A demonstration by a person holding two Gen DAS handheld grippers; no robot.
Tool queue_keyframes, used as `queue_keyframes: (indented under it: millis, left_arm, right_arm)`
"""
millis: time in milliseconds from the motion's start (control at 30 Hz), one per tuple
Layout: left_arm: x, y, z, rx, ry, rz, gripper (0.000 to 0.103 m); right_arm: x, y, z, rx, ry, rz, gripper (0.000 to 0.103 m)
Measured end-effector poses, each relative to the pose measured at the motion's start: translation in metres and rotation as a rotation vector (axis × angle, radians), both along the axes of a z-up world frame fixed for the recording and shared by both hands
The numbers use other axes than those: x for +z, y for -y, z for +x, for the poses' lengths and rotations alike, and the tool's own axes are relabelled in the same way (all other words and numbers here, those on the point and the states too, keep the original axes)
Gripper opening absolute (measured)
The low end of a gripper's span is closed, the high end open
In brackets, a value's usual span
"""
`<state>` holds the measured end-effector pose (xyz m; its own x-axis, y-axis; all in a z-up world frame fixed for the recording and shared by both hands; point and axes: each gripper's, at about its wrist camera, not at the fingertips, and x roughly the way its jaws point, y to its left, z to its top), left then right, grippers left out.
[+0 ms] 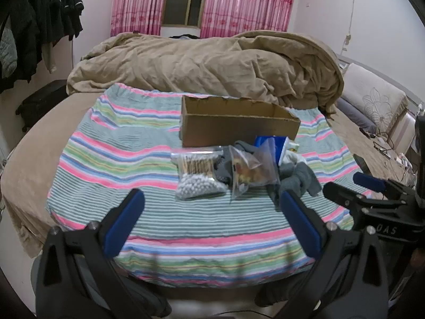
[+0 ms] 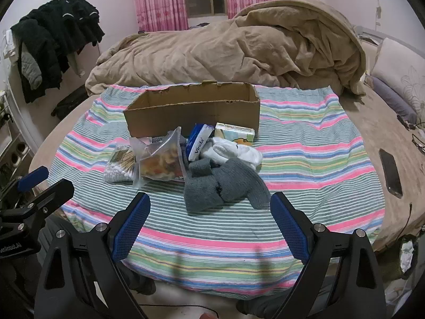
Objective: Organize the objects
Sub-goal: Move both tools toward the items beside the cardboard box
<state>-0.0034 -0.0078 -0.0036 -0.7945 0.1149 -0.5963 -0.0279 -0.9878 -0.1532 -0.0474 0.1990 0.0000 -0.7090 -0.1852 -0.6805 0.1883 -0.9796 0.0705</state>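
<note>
Both tools, left tool (image 1: 211, 222) and right tool (image 2: 209, 224), hover spread apart and empty. Your items are piled at 6 o'clock of the cardboard box (image 2: 192, 114), ready for loading.

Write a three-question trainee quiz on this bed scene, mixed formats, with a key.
1. True or false: the cardboard box already holds the grey socks.
2. Which item lies nearest the left gripper? A) bag of cotton swabs B) white socks C) Vinda tissue pack
3. Fill in: both grippers, including the right gripper, are ____ and hold nothing.

Key: 1 false, the socks lie on the striped cloth in front of the box; 2 A; 3 open.
</note>
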Motion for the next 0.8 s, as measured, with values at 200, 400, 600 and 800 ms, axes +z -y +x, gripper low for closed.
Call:
queue_keyframes:
  millis: [200,400,600,800]
  left_arm:
    - [-0.0017,0.002,-0.0013,0.012,0.002,0.011,0.103]
    - [-0.004,0.0031,-0.0032,0.014,0.009,0.011,0.103]
    - [-0.0032,0.0037,-0.0037,0.022,0.012,0.012,0.103]
    - [-0.0032,0.005,-0.0038,0.028,0.016,0.015,0.103]
  right_arm:
    - [-0.0005,-0.0001,-0.0009,0.002,0.003,-0.002,0.094]
    - [-0.0021,0.0011,-0.0022,0.007,0.007,-0.003,0.094]
    - [-0.0016,0.0008,-0.0023,0.008,0.005,-0.003,0.094]
    - [-0.0018,0.0009,-0.0025,0.006,0.0,-0.004,0.094]
